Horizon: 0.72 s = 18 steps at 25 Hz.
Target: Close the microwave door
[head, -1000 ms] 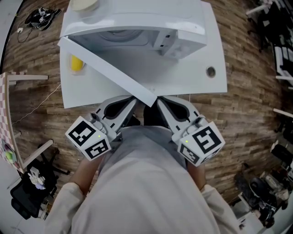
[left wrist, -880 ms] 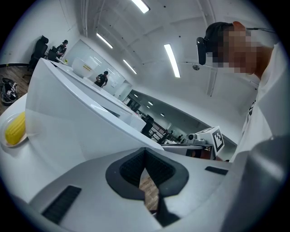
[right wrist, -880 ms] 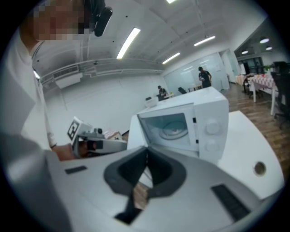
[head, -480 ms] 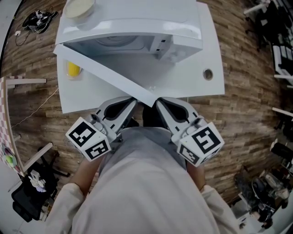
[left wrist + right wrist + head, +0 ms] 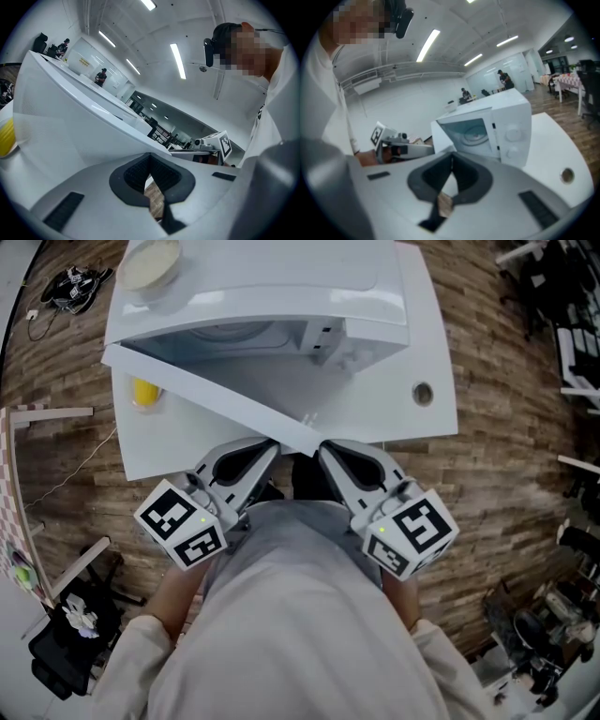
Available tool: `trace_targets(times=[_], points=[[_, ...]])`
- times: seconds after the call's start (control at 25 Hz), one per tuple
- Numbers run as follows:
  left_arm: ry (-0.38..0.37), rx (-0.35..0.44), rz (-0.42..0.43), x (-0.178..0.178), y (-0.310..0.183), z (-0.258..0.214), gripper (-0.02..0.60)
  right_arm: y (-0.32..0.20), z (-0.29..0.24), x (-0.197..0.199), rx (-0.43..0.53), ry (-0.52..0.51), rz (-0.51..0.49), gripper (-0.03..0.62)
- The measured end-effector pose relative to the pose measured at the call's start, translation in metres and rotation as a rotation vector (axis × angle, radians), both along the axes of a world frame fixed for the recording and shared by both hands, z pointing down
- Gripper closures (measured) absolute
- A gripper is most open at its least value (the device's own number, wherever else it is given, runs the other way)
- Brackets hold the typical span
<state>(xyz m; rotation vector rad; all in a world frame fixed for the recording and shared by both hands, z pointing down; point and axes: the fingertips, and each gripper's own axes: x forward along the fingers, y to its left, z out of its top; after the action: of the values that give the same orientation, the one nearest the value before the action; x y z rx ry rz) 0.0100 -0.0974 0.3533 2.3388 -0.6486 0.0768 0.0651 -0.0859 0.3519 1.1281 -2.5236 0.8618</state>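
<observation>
Since the left tongs (image 5: pixel 273 444) and right tongs (image 5: pixel 322 447) are both closed on nothing, push one closed tip against the microwave door (image 5: pixel 206 393) near its free edge until it latches.

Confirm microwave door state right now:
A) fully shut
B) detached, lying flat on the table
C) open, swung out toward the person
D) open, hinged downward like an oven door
C: the microwave door angles out from the left front of the microwave, leaving the cavity exposed, with its free edge toward the person.
</observation>
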Motion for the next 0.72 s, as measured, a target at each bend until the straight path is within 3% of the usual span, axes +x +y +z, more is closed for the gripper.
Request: trace_targets(times=[0.72], points=[[-0.007, -0.018, -0.012, 0.019, -0.024, 0.002, 0.568, -0.023, 0.005, 0.016, -0.022, -0.022, -0.011, 0.571]])
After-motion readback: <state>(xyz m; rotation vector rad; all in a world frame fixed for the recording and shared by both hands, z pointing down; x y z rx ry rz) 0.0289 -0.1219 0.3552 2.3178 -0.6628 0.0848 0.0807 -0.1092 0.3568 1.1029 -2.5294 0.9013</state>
